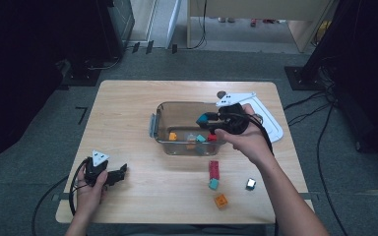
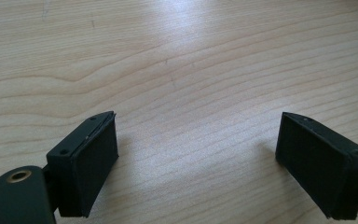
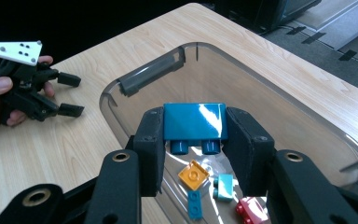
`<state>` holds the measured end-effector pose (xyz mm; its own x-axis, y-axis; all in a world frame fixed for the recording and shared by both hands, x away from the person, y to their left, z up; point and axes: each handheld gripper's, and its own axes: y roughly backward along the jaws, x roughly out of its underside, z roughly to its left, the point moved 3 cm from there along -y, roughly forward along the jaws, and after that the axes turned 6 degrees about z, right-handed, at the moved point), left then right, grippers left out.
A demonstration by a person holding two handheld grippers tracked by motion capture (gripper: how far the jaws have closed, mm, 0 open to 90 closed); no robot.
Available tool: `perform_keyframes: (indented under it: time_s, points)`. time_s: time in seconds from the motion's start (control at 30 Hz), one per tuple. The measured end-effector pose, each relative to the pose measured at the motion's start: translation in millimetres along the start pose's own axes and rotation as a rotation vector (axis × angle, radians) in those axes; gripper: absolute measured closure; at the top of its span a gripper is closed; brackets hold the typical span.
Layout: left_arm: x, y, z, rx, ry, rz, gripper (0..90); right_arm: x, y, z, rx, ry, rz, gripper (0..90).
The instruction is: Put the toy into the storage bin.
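Note:
My right gripper [image 3: 195,142] is shut on a blue brick [image 3: 195,122], studs pointing down, and holds it above the clear plastic bin [image 3: 303,112]. In the high view that right gripper [image 1: 207,119] hovers over the right part of the bin [image 1: 163,109], with the blue brick [image 1: 205,118] at its tip. Several small bricks lie on the bin's floor: an orange one [image 3: 193,174], a teal one [image 3: 224,185], a red one [image 3: 251,209]. My left gripper [image 1: 122,173] rests on the table at the front left, open, with bare wood between its pads [image 2: 95,161].
On the table in front of the bin lie a red brick [image 1: 214,168], a teal brick [image 1: 213,184], an orange brick [image 1: 221,200] and a small dark-and-white piece [image 1: 250,184]. A white lid [image 1: 270,123] lies at the bin's right side. The wooden table [image 1: 128,113] stands on grey carpet.

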<state>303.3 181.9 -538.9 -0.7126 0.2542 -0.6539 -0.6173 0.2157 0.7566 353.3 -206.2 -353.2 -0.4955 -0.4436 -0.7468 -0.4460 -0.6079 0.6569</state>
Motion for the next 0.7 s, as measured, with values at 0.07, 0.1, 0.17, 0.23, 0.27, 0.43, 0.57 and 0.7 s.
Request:
perform_keyframes:
  time_s: [0.07, 0.1, 0.17, 0.23, 0.27, 0.43, 0.57, 0.7]
  points:
    - [0.0, 0.0, 0.0, 0.000, 0.000, 0.000, 12.8, -2.6, -4.0, -0.8, -0.003, -0.001, 0.004, 60.0]
    - [0.0, 0.0, 0.0, 0.000, 0.000, 0.000, 12.8, -3.7, -6.1, -1.4, -0.004, -0.002, 0.007, 60.0]
    - [0.0, 0.0, 0.0, 0.000, 0.000, -0.001, 12.8, -5.7, -10.3, -2.8, -0.007, -0.007, 0.009, 60.0]
    - [0.0, 0.0, 0.0, 0.000, 0.000, 0.000, 12.8, -7.0, -14.9, -4.7, -0.010, -0.017, 0.014, 60.0]
    - [0.0, 0.0, 0.0, 0.000, 0.000, 0.000, 12.8, -7.6, -18.1, -6.0, -0.011, -0.020, 0.018, 60.0]
    - [0.0, 0.0, 0.0, 0.000, 0.000, 0.000, 12.8, -10.1, -30.4, -9.4, -0.017, -0.038, 0.032, 60.0]
    - [0.0, 0.0, 0.0, 0.000, 0.000, 0.000, 12.7, -11.5, -40.3, -11.6, -0.021, -0.048, 0.042, 60.0]
    - [0.0, 0.0, 0.0, 0.000, 0.000, 0.000, 12.8, -11.8, -48.8, -14.1, -0.018, -0.057, 0.053, 60.0]
